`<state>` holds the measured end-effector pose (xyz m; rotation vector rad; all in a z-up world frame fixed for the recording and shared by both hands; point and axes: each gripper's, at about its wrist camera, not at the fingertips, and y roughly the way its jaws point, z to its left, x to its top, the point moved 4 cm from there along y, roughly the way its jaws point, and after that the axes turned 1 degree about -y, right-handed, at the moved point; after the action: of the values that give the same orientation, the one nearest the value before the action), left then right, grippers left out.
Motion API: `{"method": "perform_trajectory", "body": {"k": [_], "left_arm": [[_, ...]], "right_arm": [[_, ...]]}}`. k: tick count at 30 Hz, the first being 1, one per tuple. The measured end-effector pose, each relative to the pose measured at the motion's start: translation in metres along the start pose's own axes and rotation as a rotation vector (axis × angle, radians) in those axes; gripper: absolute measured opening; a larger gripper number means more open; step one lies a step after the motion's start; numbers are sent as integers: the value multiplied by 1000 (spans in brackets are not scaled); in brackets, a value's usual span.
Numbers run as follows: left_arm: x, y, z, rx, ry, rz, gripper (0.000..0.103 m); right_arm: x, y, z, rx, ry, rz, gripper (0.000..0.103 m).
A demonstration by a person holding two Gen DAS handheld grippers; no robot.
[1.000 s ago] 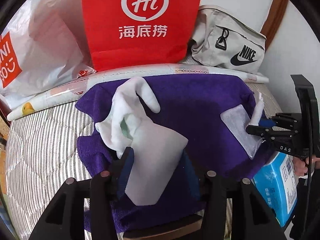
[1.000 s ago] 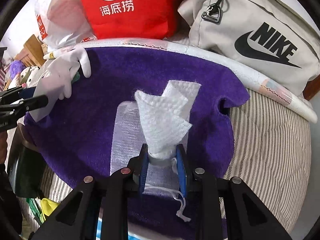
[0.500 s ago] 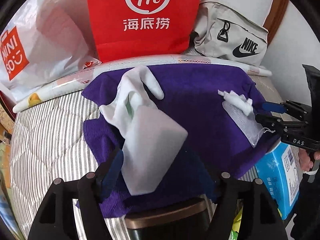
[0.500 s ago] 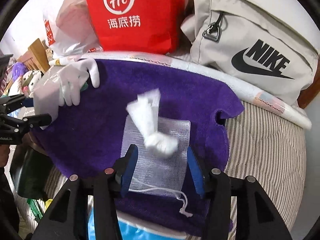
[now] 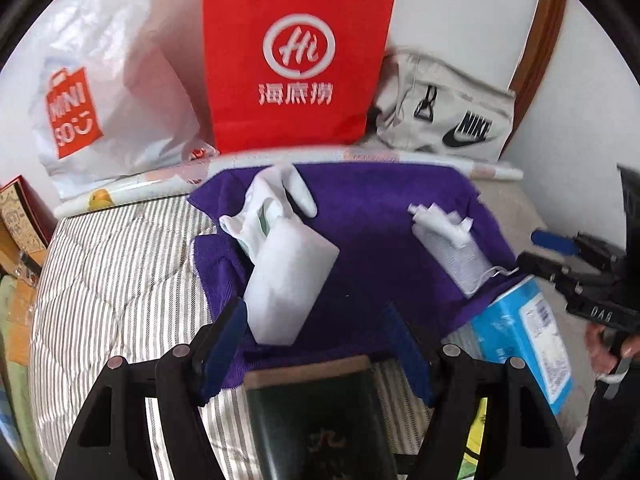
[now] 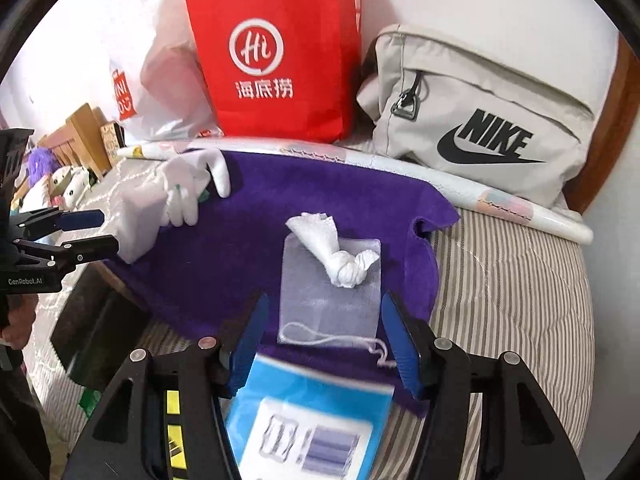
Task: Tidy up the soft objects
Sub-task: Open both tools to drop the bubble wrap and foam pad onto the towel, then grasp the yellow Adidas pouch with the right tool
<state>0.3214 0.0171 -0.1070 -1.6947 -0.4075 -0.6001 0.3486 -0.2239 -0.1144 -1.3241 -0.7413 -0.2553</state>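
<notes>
A purple towel (image 5: 372, 216) (image 6: 288, 216) is spread on a striped bed. On its left lies a white glove (image 5: 276, 200) (image 6: 192, 188) half in a frosted plastic pouch (image 5: 284, 280) (image 6: 136, 216). On its right a knotted white cloth (image 6: 340, 248) (image 5: 444, 220) rests on a white mesh drawstring bag (image 6: 328, 308) (image 5: 464, 260). My left gripper (image 5: 316, 328) is open, just short of the pouch's near end. My right gripper (image 6: 324, 336) is open, straddling the mesh bag's near end without touching it.
A red paper bag (image 5: 296, 60), a white Miniso plastic bag (image 5: 100, 112) and a beige Nike pouch (image 6: 480, 128) stand at the back behind a rolled white sheet (image 6: 500, 200). A blue box (image 6: 308, 420) (image 5: 520, 332) and a dark book (image 5: 320, 412) lie at the near edge.
My right gripper opened and dropped the knotted cloth onto the mesh bag, then drew back. My left gripper opened, let go of the pouch and pulled back too.
</notes>
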Motion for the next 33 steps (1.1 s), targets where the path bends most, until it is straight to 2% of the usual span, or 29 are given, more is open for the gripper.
{"method": "perform_trajectory", "body": {"k": [6, 21, 29, 33], "left_arm": [[-16, -36, 5, -14, -68, -80, 70], [-86, -78, 12, -11, -129, -73, 69], [-117, -81, 20, -35, -163, -49, 70], [-126, -82, 25, -53, -176, -48, 70]], "right_arm": [[-18, -29, 19, 5, 20, -44, 59], [-82, -64, 87, 22, -12, -20, 59], [-112, -43, 125, 13, -133, 45, 59], [-117, -29, 136, -7, -182, 70, 64]]}}
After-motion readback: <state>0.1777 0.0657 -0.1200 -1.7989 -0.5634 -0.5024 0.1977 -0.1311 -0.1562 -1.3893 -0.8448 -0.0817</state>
